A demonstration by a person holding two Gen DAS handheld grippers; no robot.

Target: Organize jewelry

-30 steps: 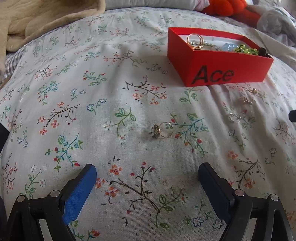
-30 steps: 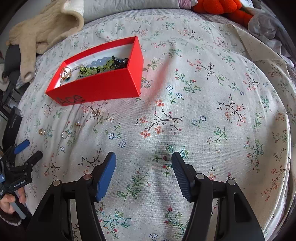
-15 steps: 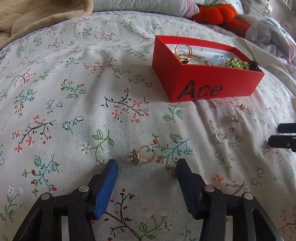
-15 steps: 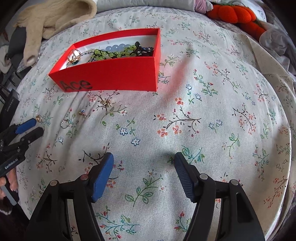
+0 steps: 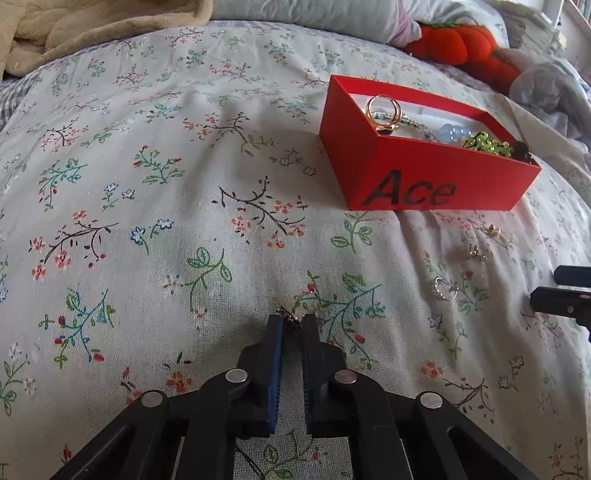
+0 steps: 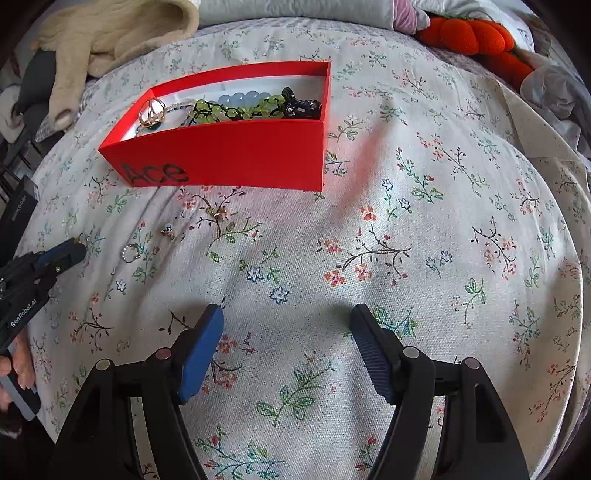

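Observation:
My left gripper (image 5: 292, 324) is shut on a gold ring (image 5: 291, 318) with a dark stone, low on the floral bedspread. The left gripper also shows at the left edge of the right wrist view (image 6: 72, 248). A red box marked "Ace" (image 5: 439, 184) stands beyond it to the right and holds a gold ring, beads and bracelets; it also shows in the right wrist view (image 6: 236, 155). A silver ring (image 5: 445, 290) and two small earrings (image 5: 476, 253) lie loose on the bedspread in front of the box. My right gripper (image 6: 286, 332) is open and empty above the bedspread.
A beige blanket (image 5: 92, 33) lies at the back left. An orange plush toy (image 5: 461, 40) and grey cloth (image 5: 546, 81) lie at the back right. The floral bedspread (image 6: 443, 221) stretches to the right of the box.
My left gripper has moved forward over the gold ring and shut on it. The right gripper has drifted a little closer to the box and stays open.

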